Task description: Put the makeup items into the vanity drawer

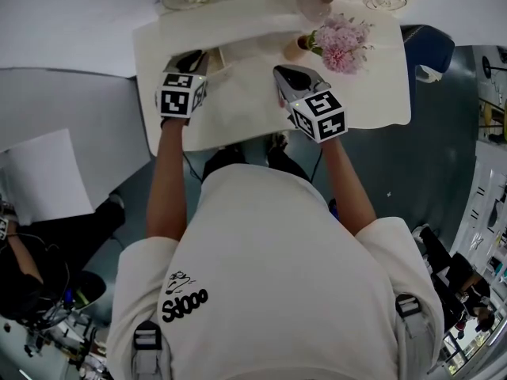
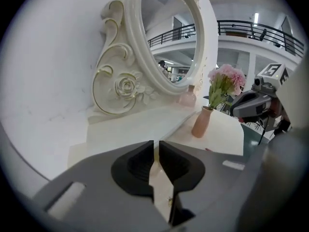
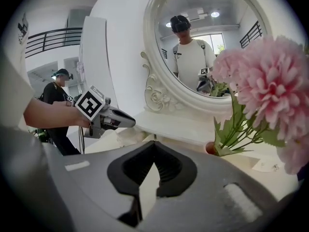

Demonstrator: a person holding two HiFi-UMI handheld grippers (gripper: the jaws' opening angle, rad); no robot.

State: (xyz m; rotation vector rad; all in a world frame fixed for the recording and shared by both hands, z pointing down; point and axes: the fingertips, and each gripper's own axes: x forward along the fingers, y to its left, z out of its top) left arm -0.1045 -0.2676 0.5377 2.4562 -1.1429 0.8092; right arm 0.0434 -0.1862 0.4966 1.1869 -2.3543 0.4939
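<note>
Left gripper (image 2: 156, 149): jaws a slit apart, empty. Right gripper (image 3: 154, 145): jaws together, empty. Both over vanity (image 1: 238, 117).

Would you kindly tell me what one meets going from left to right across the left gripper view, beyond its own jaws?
Carved rose scroll of the mirror frame → small pink bottle → pink vase → right gripper.
</note>
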